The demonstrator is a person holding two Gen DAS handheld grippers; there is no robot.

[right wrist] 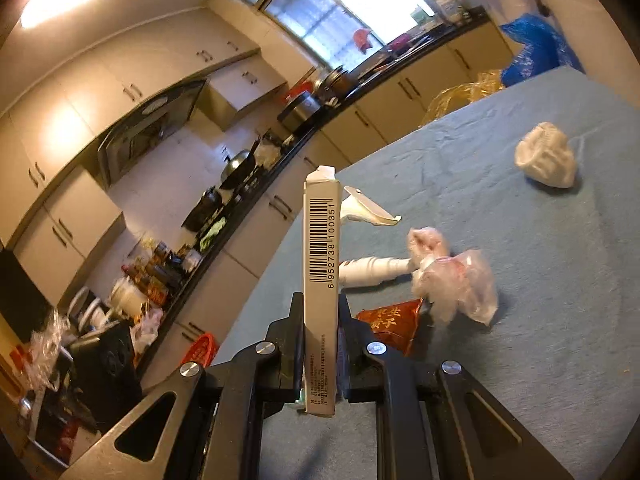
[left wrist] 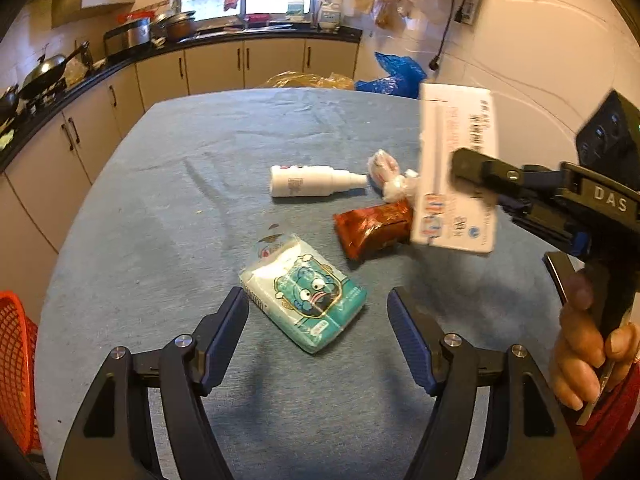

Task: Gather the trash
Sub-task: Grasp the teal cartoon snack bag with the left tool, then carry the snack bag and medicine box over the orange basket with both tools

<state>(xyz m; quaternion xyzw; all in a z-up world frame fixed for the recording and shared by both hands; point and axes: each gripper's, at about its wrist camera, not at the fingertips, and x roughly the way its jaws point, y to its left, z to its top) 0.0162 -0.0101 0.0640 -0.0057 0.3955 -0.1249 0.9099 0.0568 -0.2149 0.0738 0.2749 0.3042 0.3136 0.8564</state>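
My right gripper (right wrist: 320, 308) is shut on a flat white carton (right wrist: 320, 264) with a barcode and holds it above the table; the gripper (left wrist: 464, 168) and carton (left wrist: 456, 168) also show in the left wrist view. My left gripper (left wrist: 318, 304) is open, its fingers either side of a teal tissue pack (left wrist: 306, 300) lying on the blue tablecloth (left wrist: 200, 220). Beyond lie a white spray bottle (left wrist: 308, 181), a red-brown snack wrapper (left wrist: 372, 226), and a crumpled clear plastic bag (left wrist: 390, 176). A white crumpled wad (right wrist: 546, 156) lies farther off in the right wrist view.
An orange mesh basket (left wrist: 16, 368) stands at the table's left edge. Yellow (left wrist: 308, 80) and blue plastic bags (left wrist: 394, 74) sit beyond the far edge. Kitchen counter with pots (left wrist: 48, 72) runs along the left and back walls. A white torn flap (right wrist: 368, 210) lies on the cloth.
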